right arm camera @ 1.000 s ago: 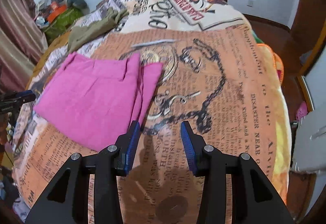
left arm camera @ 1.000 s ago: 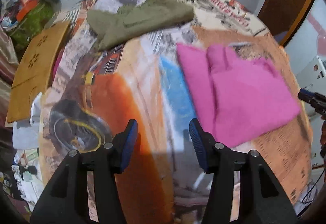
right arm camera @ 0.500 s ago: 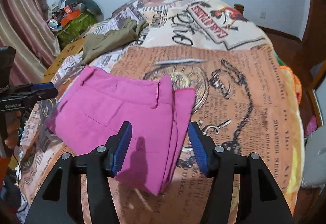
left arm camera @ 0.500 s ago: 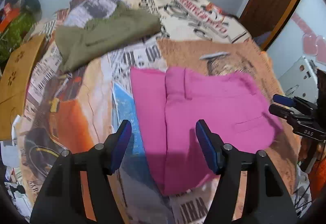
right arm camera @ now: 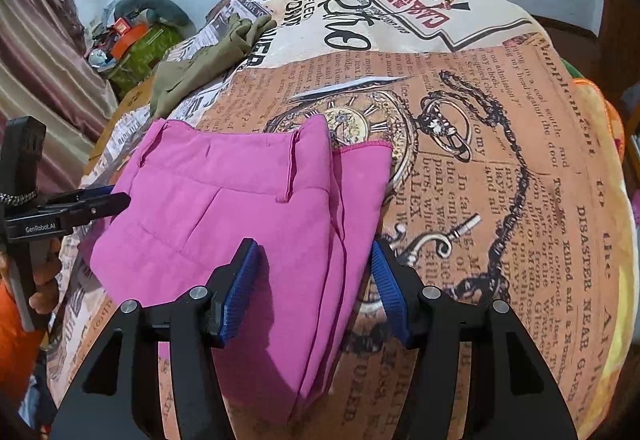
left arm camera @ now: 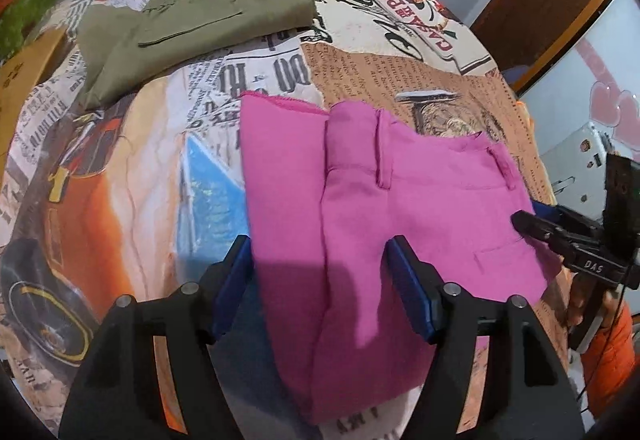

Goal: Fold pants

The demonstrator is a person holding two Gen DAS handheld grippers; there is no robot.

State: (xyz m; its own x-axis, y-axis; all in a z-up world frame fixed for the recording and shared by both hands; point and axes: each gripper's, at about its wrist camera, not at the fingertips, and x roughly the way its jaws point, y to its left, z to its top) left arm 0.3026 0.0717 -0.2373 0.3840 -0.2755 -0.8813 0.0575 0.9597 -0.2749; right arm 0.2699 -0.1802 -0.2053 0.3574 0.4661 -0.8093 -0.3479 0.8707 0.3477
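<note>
pink pants (left arm camera: pixel 400 199), folded, lie flat on the printed bedspread (right arm camera: pixel 500 179), olive pants (left arm camera: pixel 192 23) well apart. left gripper (left arm camera: pixel 320 288) jaws opening over one edge, nothing clamped. right gripper (right arm camera: pixel 316 288) released, straddling the opposite edge; pad contact appears absent.

Bed w/ newspaper-print cover (right arm camera: pixel 500 167): pink pants (right arm camera: pixel 248 207) folded near its front edge, olive pants (left arm camera: pixel 192 27) lying further back, well apart.

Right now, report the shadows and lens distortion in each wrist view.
Left wrist: fisheye bulges the bedspread; left gripper shadows the pink pants. Right wrist: same bulge, dark corners; right gripper shadows the pants' near fold.
</note>
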